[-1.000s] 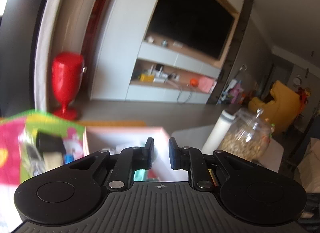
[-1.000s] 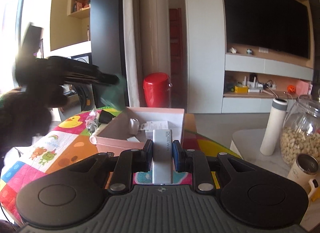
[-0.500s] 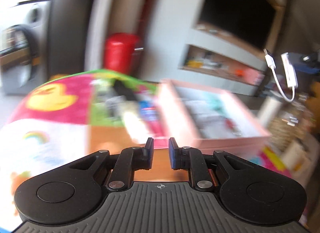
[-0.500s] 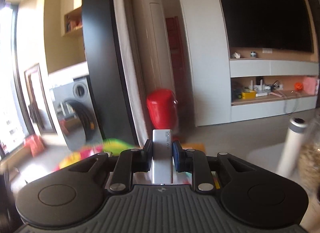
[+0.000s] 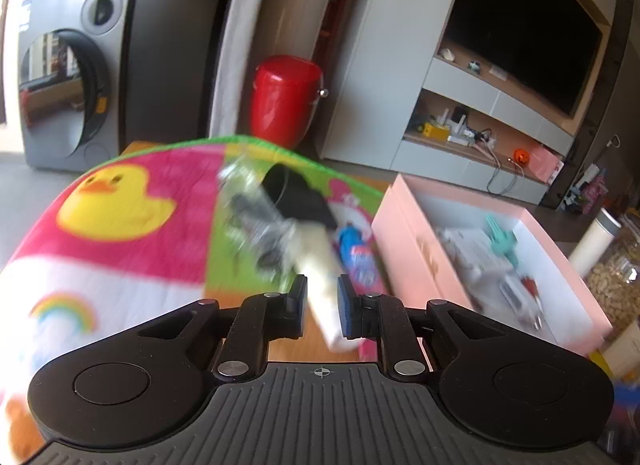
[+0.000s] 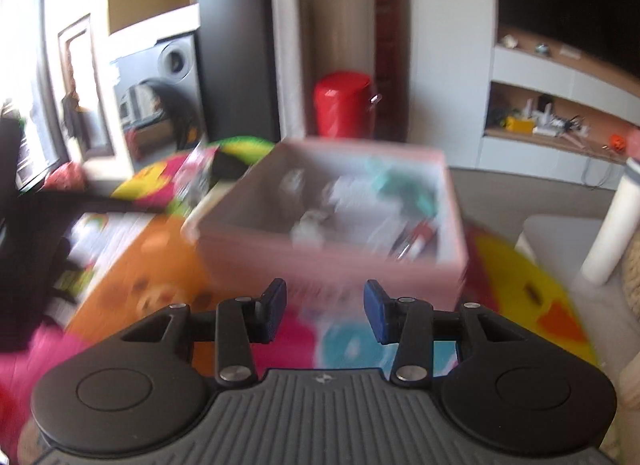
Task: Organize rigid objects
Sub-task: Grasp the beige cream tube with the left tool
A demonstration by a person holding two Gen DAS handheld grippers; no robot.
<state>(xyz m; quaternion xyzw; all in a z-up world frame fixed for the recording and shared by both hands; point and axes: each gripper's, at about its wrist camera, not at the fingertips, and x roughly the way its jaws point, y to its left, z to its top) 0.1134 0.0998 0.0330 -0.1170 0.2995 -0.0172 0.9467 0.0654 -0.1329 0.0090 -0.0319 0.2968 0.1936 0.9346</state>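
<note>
A pink box (image 5: 404,233) with several small items inside stands on a colourful play mat (image 5: 120,205). Left of it lie a cream stick-shaped item (image 5: 316,257), a black item (image 5: 296,193), a blue packet (image 5: 356,253) and a clear packet (image 5: 252,221), all blurred. My left gripper (image 5: 322,301) is shut just in front of the cream item, which shows through the narrow gap and is not held. In the right wrist view the pink box (image 6: 320,261) is straight ahead. My right gripper (image 6: 325,307) hangs before its near wall, jaws opening, nothing between them.
A red bin (image 5: 286,97) stands on the floor behind the table, with a washing machine (image 5: 68,77) to its left. A white bottle (image 6: 608,225) and a glass jar of nuts (image 5: 616,277) stand to the right of the box. A dark blurred shape (image 6: 28,233) fills the right view's left edge.
The right gripper let go of the white box it held and swung down towards the pink box. The left gripper swung left and down over the loose items on the mat.
</note>
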